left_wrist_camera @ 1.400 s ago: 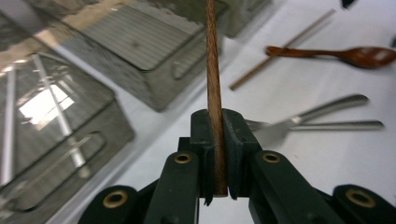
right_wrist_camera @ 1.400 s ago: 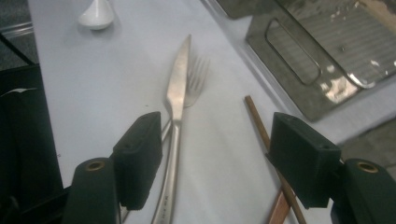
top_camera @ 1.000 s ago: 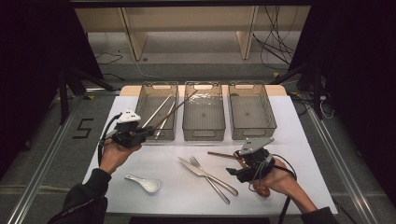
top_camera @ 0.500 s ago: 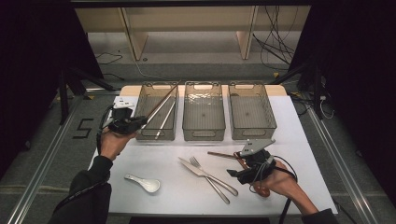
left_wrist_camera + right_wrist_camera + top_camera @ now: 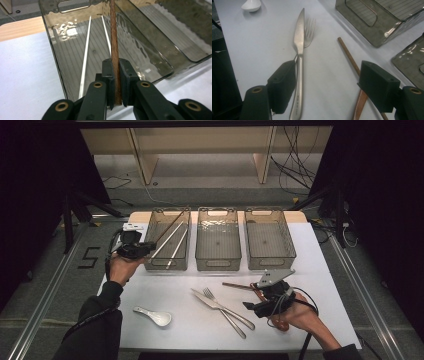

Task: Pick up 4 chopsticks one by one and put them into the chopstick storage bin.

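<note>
Brown chopstick (image 5: 114,37) is pinched in the left claw (image 5: 145,249), which has slid toward 10 o'clock since a second ago, so the stick now angles over the left bin (image 5: 151,239) with two white chopsticks (image 5: 170,245). Drop looks close. Right claw (image 5: 327,86) sits spread over the knife (image 5: 299,60).

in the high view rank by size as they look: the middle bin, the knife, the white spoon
1. middle bin, clearly the largest.
2. knife, long and thin.
3. white spoon, the shortest.
Knife and spoon lie nearer the camera than the bin, yet the order holds.
</note>
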The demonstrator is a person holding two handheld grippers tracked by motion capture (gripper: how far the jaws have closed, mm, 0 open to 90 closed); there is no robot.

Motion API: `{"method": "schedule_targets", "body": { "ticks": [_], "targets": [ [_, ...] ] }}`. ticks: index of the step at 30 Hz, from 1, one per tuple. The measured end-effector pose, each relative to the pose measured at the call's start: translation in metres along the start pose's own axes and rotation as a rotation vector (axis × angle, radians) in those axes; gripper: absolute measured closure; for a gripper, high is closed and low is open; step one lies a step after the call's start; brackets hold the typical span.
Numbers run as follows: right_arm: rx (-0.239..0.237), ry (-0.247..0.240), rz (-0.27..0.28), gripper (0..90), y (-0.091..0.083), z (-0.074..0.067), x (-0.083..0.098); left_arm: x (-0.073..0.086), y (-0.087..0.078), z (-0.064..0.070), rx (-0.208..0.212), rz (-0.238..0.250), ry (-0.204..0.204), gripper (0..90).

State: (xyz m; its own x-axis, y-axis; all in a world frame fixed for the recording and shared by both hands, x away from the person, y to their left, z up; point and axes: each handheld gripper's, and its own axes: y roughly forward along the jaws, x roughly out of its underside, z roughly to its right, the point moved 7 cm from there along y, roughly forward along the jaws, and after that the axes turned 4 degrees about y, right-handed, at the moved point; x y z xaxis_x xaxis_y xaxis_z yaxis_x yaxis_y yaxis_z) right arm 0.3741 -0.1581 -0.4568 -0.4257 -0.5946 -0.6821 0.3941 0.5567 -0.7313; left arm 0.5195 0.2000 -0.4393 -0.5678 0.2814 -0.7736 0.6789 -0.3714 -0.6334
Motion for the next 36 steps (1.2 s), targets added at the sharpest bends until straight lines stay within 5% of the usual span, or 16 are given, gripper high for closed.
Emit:
{"method": "schedule_targets", "body": {
  "ticks": [21, 26, 30, 36],
  "targets": [
    [0.001, 0.0, 0.001, 30.8, -0.001, 0.001, 0.0, 0.003, 0.023, -0.017, -0.036, -0.076, -0.075, 81.8],
    [0.002, 0.0, 0.003, 30.8, -0.001, 0.001, 0.0, 0.004, 0.025, -0.015, -0.004, -0.091, -0.099, 56.8],
    [0.012, 0.006, 0.005, 31.0, -0.002, 0.003, 0.0, 0.0, 0.012, -0.006, 0.022, -0.066, -0.063, 42.7],
    [0.033, 0.02, -0.003, 31.0, -0.003, 0.012, 0.001, 0.001, -0.014, 0.019, 0.124, -0.004, -0.017, 31.8]
  ]
}}
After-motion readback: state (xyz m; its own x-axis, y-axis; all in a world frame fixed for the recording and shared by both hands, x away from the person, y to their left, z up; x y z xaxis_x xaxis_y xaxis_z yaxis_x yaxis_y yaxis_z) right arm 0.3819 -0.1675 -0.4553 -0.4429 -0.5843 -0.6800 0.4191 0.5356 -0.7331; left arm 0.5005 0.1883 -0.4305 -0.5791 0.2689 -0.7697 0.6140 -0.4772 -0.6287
